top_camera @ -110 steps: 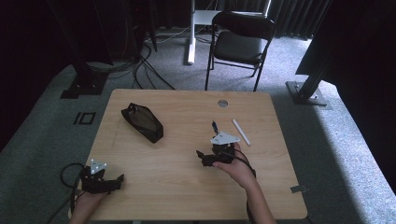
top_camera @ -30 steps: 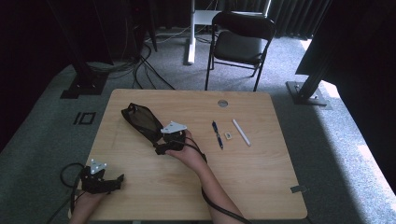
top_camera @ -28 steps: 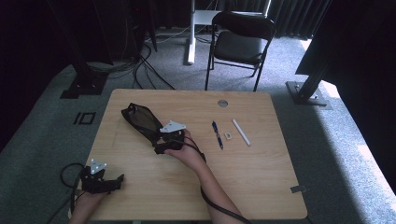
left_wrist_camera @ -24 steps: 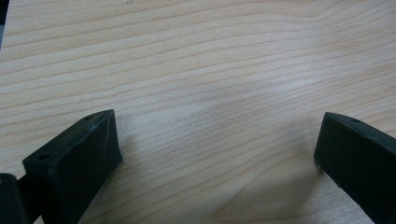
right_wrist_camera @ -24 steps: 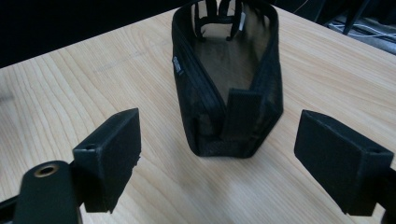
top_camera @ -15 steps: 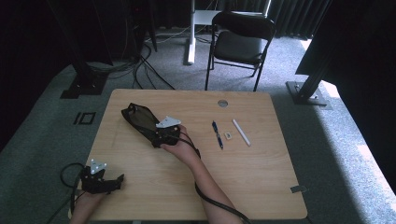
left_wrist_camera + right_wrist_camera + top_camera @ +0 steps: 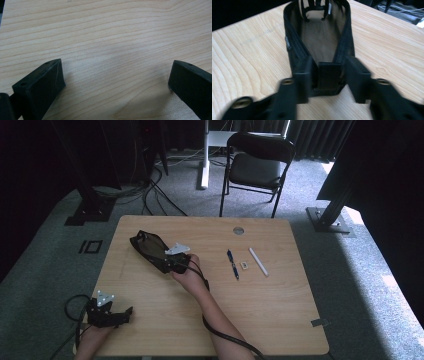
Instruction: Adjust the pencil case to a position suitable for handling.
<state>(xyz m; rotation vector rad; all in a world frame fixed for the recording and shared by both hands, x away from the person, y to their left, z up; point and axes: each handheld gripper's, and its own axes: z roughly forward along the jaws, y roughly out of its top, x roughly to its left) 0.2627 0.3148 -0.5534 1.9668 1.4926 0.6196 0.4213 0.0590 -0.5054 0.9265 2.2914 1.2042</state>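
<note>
Right gripper view puts the right tongs [image 7: 329, 80] straddling the near end of the black mesh pouch [image 7: 322, 42], one jaw on each side wall. They have just been closing in on it, pads against the mesh, gripping the pouch. High view shows the pouch [image 7: 150, 247] lying on the counter [image 7: 280, 310] left of centre, well apart from the left tongs [image 7: 125, 312], which rest wide open near the front-left corner, bare wood between the jaws.
</note>
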